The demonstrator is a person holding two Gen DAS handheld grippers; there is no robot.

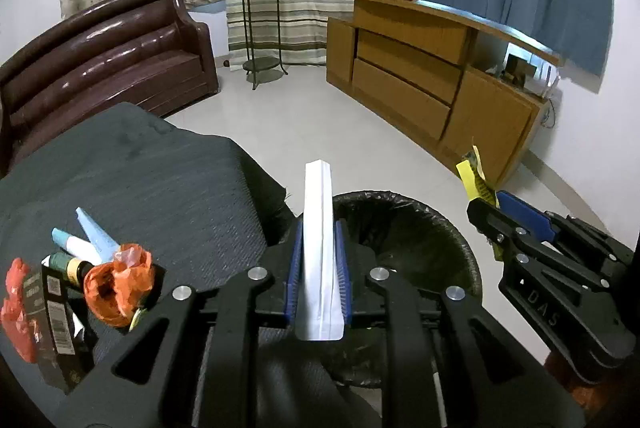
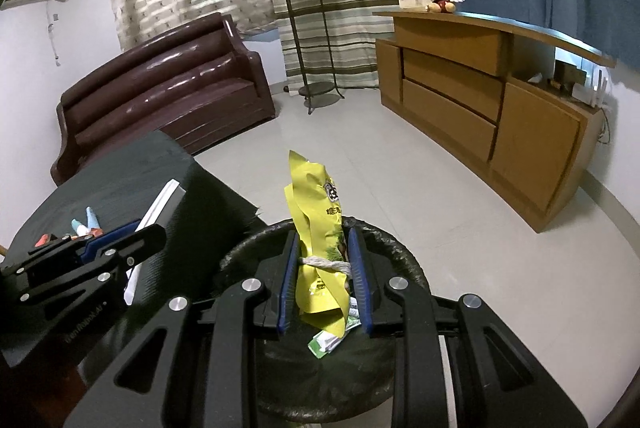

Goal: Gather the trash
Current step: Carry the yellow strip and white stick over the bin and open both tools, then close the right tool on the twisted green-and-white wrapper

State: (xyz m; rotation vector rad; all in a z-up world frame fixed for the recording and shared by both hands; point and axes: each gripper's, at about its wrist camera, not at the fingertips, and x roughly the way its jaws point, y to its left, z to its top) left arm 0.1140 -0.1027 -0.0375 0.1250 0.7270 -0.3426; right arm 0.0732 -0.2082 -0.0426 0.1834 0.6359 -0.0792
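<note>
Your left gripper holds a flat white paper packet upright between its pads, just at the near left rim of the round bin lined with a black bag. Your right gripper sits to the right of it, above the bin, clamping a crumpled yellow snack wrapper. Left of the bin stands the table draped in dark grey cloth, with a pile of leftover litter on its near left part. Beyond the table is the brown leather sofa; far right, the long wooden cabinet; between them, the plant stand.
</note>
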